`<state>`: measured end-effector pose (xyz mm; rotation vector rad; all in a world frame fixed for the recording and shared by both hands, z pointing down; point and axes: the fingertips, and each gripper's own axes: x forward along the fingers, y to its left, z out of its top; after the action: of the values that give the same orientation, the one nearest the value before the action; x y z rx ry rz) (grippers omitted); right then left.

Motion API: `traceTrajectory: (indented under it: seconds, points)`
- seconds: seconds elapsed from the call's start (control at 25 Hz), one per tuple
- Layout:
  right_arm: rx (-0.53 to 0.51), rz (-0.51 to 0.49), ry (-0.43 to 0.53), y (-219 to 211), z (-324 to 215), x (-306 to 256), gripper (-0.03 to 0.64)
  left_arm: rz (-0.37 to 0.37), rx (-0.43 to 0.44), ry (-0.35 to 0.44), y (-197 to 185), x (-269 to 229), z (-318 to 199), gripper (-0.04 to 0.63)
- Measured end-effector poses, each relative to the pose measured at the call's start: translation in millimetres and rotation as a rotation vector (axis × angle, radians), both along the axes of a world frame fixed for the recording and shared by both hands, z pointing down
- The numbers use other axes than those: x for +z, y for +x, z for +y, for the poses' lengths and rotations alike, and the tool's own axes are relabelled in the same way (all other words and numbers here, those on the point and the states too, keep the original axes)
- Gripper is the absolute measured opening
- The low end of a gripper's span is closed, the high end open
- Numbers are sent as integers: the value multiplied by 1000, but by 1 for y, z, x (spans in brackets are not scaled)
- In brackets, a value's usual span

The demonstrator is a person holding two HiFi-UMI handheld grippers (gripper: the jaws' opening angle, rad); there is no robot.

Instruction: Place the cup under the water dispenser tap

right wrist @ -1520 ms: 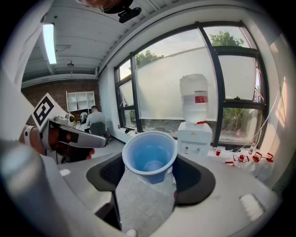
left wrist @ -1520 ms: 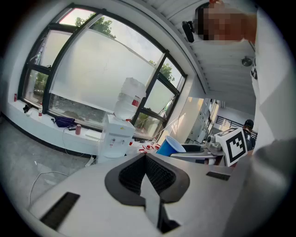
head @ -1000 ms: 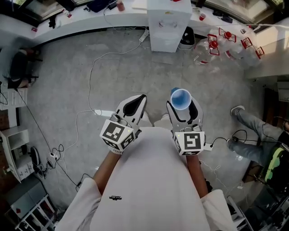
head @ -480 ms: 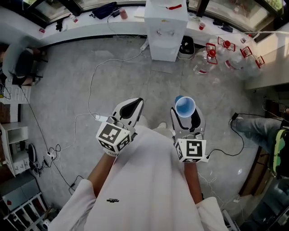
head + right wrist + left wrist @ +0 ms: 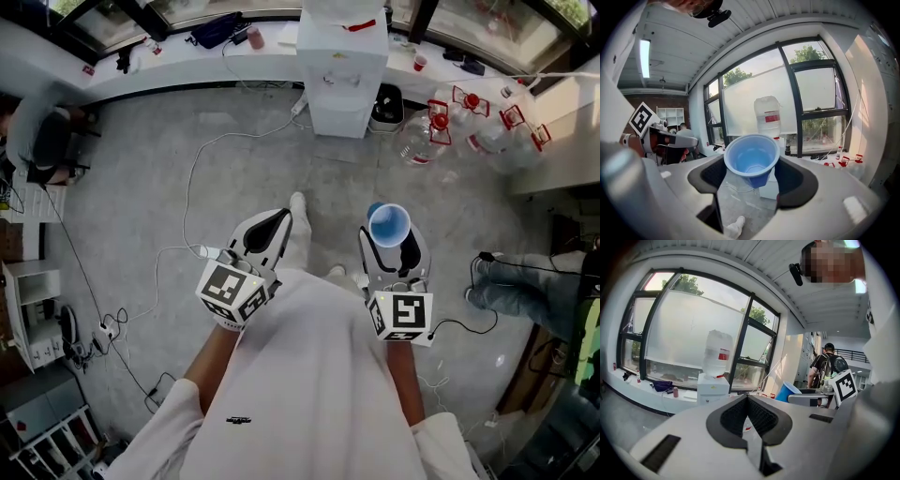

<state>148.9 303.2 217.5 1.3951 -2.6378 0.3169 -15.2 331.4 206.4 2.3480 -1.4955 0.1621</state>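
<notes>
Right gripper [image 5: 390, 242] still pinches the blue cup [image 5: 388, 225], now lower in view; left gripper [image 5: 275, 219] stays closed, empty.

Left gripper [image 5: 276, 219] closed, empty; right gripper [image 5: 390, 236] clamps cup [image 5: 388, 225].

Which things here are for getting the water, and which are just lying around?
For the job:
- blue cup
- right gripper, shut on the cup
- water dispenser

Just lying about:
- white cable
- clear water jugs
- dark bag
- left gripper, shut and empty
</notes>
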Motion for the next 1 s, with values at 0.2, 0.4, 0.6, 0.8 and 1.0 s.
traceTrajectory:
  seconds: [0.2, 0.4, 0.6, 0.8, 1.0]
  points:
    - [3, 10, -12, -24, -44, 4, 331, 28, 17, 0, -19, 5, -51, 0]
    - [26, 21, -29, -54, -98, -3, 331, 50, 63, -14, -44, 9, -116, 0]
    - [49, 36, -41, -88, -152, -9, 331, 80, 110, -31, -69, 8, -177, 0]
    - [110, 30, -50, -114, -198, -13, 331, 109, 179, -43, -89, 8, -220, 0]
    - [155, 50, -31, -127, -227, -17, 331, 112, 244, -53, -98, 9, -254, 0]
